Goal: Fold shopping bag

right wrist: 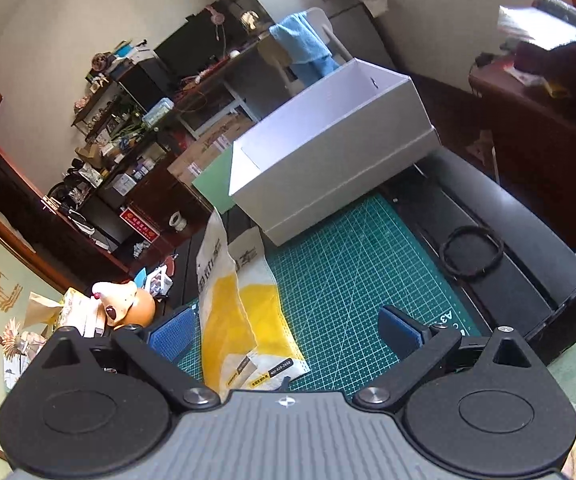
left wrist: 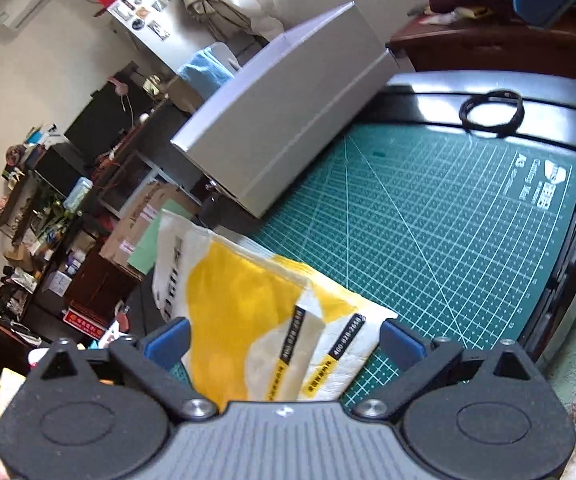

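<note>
The left claw (left wrist: 284,344) is standing released, its 2 fingers flanking the shopping bag (left wrist: 248,308). The bag is lying partly folded on the green cutting mat (left wrist: 427,216). The right claw (right wrist: 288,334) is hovering released above it.

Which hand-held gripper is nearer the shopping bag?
Left. The left hand-held gripper is open with the shopping bag between its fingers; the right hand-held gripper, also open, seems slightly farther back.
</note>
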The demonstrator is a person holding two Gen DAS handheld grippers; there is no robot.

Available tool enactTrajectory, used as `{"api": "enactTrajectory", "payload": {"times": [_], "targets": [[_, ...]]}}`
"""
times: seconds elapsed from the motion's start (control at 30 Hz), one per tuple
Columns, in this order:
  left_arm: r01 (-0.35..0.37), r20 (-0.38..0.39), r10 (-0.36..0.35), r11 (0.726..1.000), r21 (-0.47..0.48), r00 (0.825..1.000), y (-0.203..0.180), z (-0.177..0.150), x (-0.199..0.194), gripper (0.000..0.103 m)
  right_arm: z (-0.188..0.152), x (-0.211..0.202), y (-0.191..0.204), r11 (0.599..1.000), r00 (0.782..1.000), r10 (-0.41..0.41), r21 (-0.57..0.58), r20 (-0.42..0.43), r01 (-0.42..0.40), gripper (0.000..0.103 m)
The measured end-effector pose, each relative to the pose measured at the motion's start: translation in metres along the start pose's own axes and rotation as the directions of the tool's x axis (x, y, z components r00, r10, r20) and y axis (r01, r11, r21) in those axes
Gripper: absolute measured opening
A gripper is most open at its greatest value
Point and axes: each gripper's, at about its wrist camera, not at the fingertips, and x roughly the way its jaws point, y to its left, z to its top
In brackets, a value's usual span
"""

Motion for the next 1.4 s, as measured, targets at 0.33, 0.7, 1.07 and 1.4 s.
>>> {"api": "enactTrajectory", "payload": {"times": [0.33, 0.7, 1.07, 1.4], "targets": [[0.195, -0.005, -0.237, 0.810, -0.553, 0.971, 0.101, -0.001, -0.002, 0.008, 0.001, 0.061, 0.002, 0.992, 0.987, 0.098, 0.087, -0.127, -0.087, 0.094], [0.313, 0.138, -0.427, 0.373, -0.873, 0.894, 0.195, -0.047, 0.002, 0.008, -0.003, 0.144, 0.002, 0.980, 0.943, 0.187, 0.121, -0.276, -0.159, 0.068], [0.316, 0.185, -0.423, 0.264, -0.911, 0.887, 0.233, -0.074, 0.005, 0.008, -0.007, 0.230, 0.002, 0.962, 0.868, 0.269, 0.157, -0.417, -0.222, 0.023], [0.054, -0.139, -0.300, 0.556, -0.830, 0.944, 0.261, -0.081, -0.012, 0.007, 0.011, 0.201, 0.034, 0.967, 0.881, 0.092, -0.170, -0.464, -0.190, 0.001]]}}
